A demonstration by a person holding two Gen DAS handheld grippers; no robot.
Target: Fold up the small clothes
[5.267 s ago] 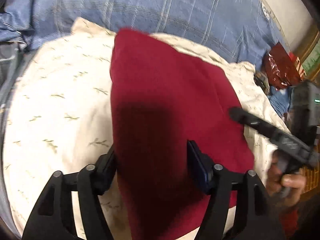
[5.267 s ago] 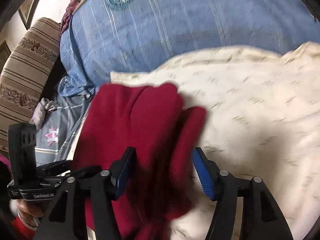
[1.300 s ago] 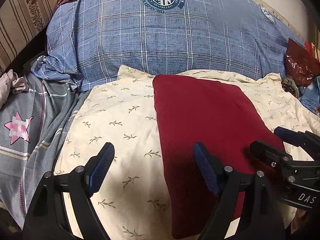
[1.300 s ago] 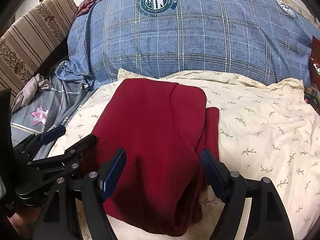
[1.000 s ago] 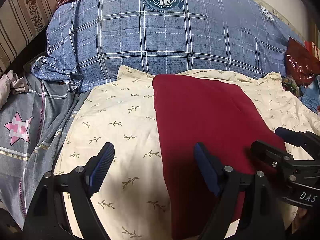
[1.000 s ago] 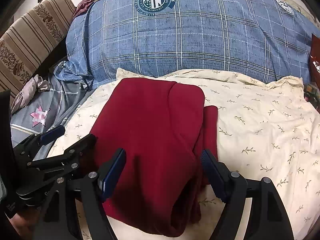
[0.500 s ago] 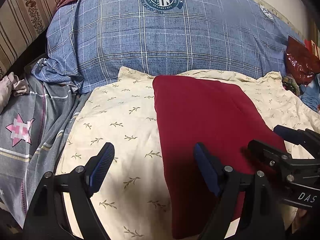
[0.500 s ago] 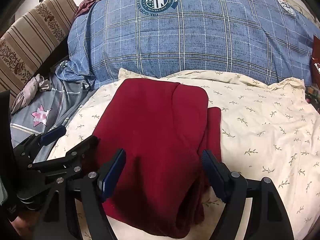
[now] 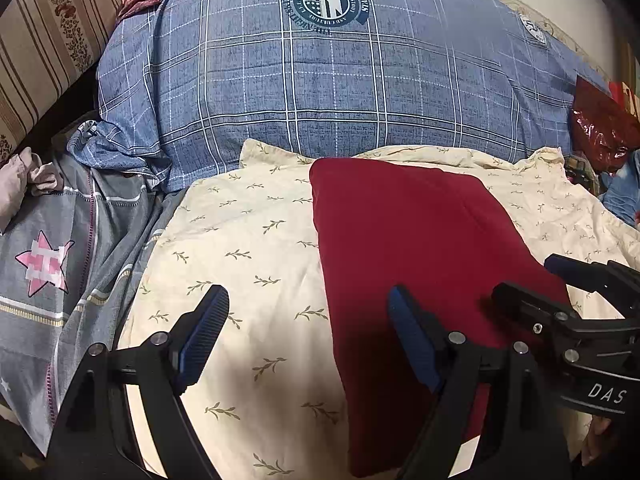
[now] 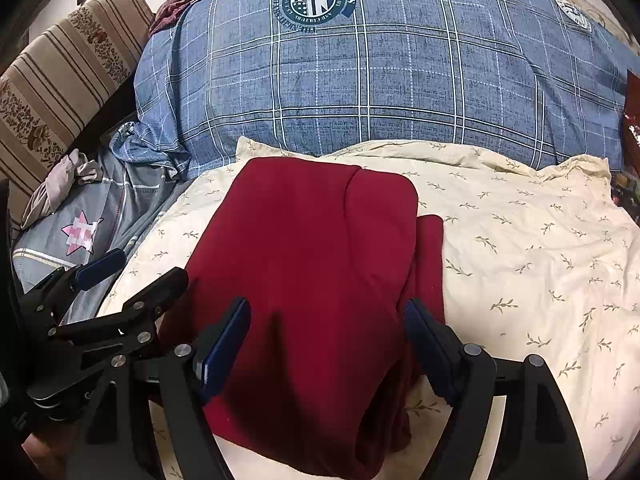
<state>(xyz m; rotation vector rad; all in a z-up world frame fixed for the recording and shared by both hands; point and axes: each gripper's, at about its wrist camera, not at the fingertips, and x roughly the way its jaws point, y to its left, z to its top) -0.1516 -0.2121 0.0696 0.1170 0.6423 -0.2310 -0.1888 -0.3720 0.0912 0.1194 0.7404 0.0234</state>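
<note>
Both grippers, left [image 9: 306, 338] and right [image 10: 326, 342], hang with jaws apart, empty, having pulled back since seconds ago; the red garment [image 10: 312, 280] lies folded on the cream pillow [image 9: 248, 240], likely finished.

A plain dark red garment [image 10: 304, 280] is seen at centre frame. The sheet [image 10: 520, 248] under it is cream, printed with small olive sprigs. The pillow [image 10: 380, 80] across the top is blue with white checks and a round navy crest. At left, a grey cloth [image 9: 60, 248] bears a pink star, and a cushion [image 10: 60, 92] is striped tan and brown with flowers.
</note>
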